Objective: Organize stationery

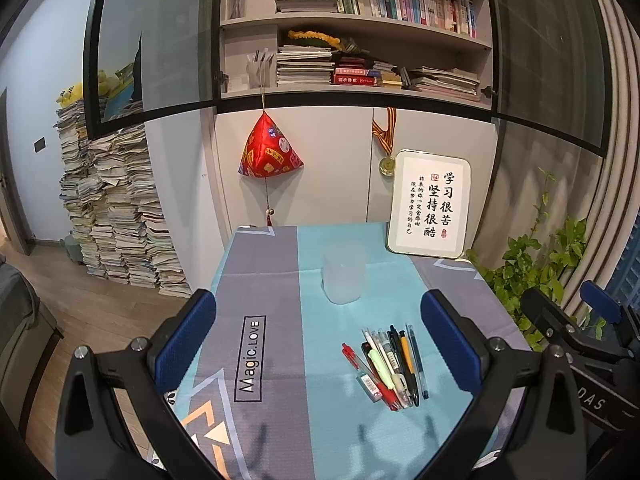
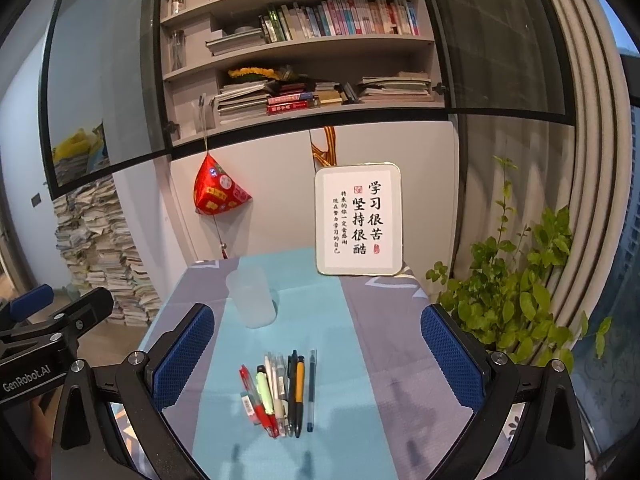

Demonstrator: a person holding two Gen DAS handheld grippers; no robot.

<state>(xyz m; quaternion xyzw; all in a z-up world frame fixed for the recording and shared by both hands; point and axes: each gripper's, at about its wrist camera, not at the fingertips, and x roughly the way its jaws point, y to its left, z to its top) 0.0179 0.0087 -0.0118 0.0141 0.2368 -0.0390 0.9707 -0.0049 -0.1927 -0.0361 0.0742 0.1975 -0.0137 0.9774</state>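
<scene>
The pens (image 2: 280, 392) lie bunched on the table (image 2: 380, 360), long axes pointing away, directly ahead of the right hand-held gripper (image 2: 316, 354), which seems nearer; the left hand-held gripper (image 1: 318, 344) sits off to their left. Both grip nothing, fingers spread wide. A frosted plastic cup (image 2: 251, 296) stands upright beyond the slim, smooth pens.

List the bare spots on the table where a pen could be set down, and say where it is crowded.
Free: the grey strip with the Magic.LOVE print, left of the pens; the turquoise patch between the pens and the frosted cup; the grey strip between the pens and the plant, below the framed sign. Crowded: only the pen cluster itself.
</scene>
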